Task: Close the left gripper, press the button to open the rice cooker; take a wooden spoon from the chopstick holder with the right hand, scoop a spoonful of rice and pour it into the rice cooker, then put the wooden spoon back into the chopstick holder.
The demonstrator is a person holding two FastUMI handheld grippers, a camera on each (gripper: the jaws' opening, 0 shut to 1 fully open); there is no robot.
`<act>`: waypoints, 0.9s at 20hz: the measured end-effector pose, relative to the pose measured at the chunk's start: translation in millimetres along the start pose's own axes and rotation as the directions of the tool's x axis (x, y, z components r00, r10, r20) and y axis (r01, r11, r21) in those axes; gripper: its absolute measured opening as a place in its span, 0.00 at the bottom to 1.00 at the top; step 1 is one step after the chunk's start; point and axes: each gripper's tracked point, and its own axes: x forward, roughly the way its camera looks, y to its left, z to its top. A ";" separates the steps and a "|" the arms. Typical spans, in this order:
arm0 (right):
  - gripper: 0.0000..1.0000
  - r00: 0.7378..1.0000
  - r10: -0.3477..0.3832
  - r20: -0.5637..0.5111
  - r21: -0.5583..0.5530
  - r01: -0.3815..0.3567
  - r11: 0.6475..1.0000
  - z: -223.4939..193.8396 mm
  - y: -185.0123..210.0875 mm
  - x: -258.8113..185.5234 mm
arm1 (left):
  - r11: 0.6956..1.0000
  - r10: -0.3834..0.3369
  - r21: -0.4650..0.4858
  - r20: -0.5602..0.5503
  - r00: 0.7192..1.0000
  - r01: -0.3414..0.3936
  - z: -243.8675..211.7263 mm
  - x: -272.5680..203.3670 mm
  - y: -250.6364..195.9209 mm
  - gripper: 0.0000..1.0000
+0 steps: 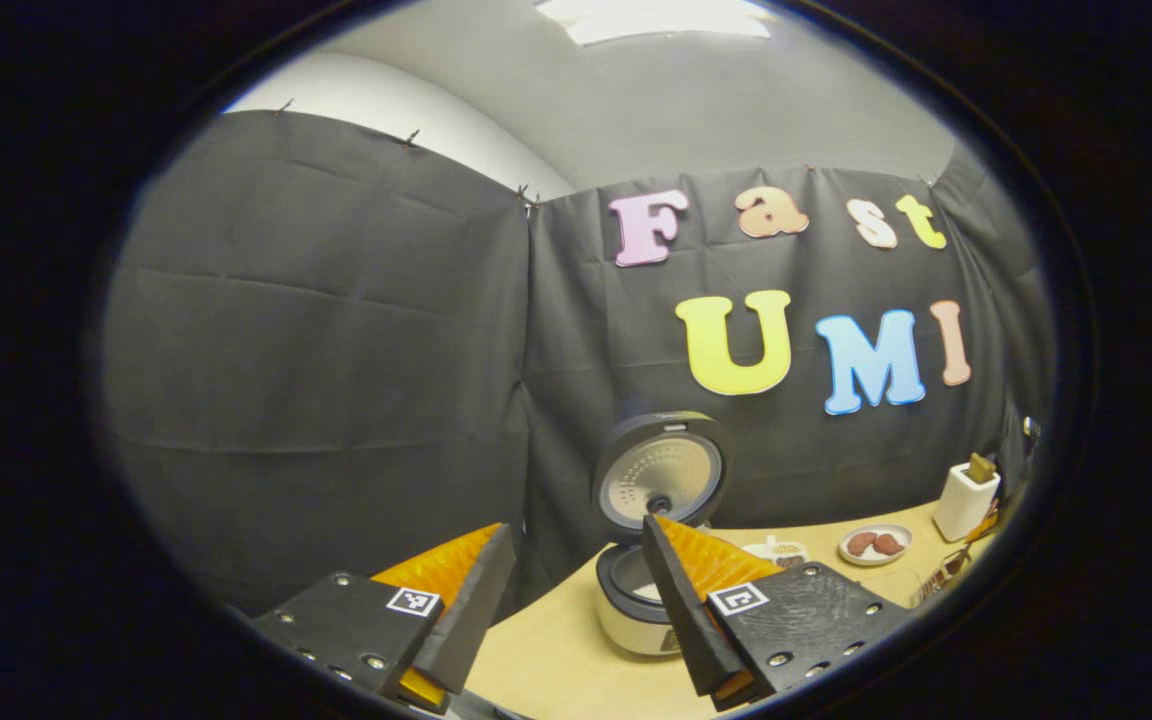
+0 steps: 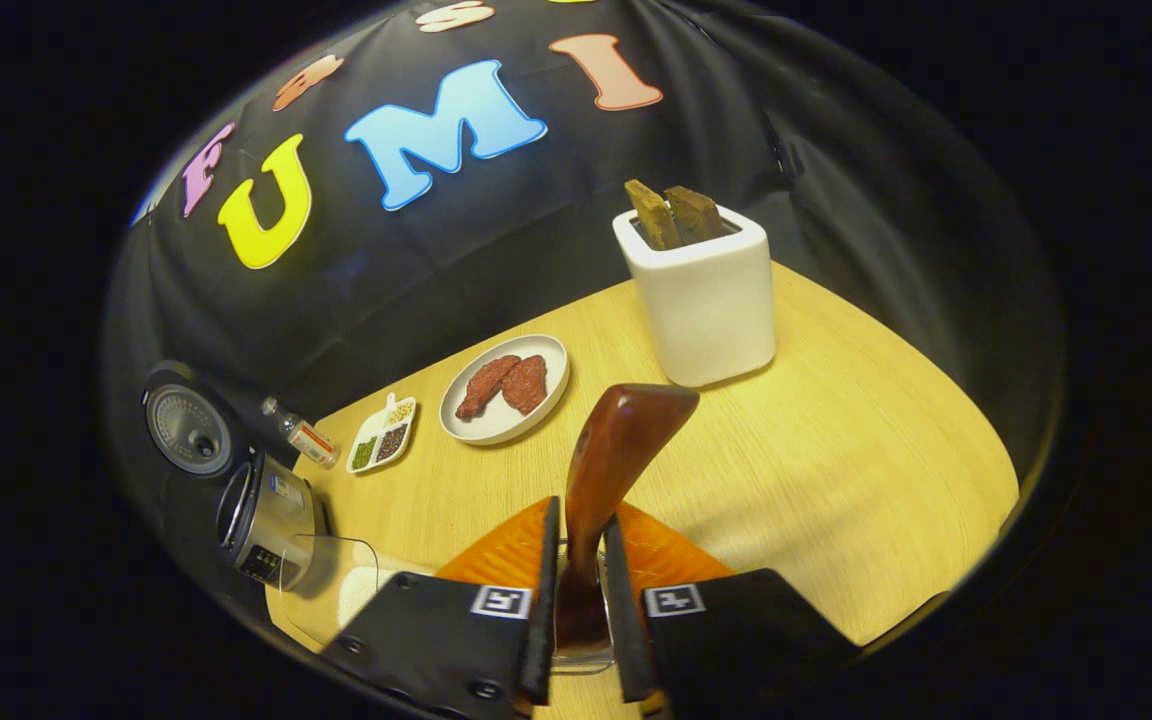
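Now the right tongs (image 2: 576, 560) pinch the wooden spoon (image 2: 608, 470); left tongs (image 1: 576, 590) spread before the rice cooker (image 1: 636, 600).

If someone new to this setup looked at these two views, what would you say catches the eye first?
Most striking is the wooden spoon, clamped by its handle between the right gripper's fingers and rising over the table toward the white chopstick holder. Next is the rice cooker at the table's far left, its lid standing open. Between them sits a plate with two reddish pieces of meat.
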 end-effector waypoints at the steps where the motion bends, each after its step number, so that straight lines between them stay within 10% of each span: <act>1: 0.20 1.000 0.014 -0.002 0.012 -0.014 1.000 -1.6 2.6 -7.3 | 1.000 -0.001 -0.001 0.000 1.000 0.001 -0.4 0.8 0.6 0.82; 7: 0.03 0.994 0.020 0.108 -0.085 -0.011 0.996 17.8 17.1 -33.1 | 1.000 -0.017 -0.005 0.015 1.000 0.017 6.0 11.3 -4.4 0.82; 18: 0.07 0.950 0.112 0.290 -0.346 -0.005 0.938 57.4 104.6 -104.1 | 0.993 -0.113 -0.040 0.018 0.993 0.114 0.4 33.5 -38.9 0.82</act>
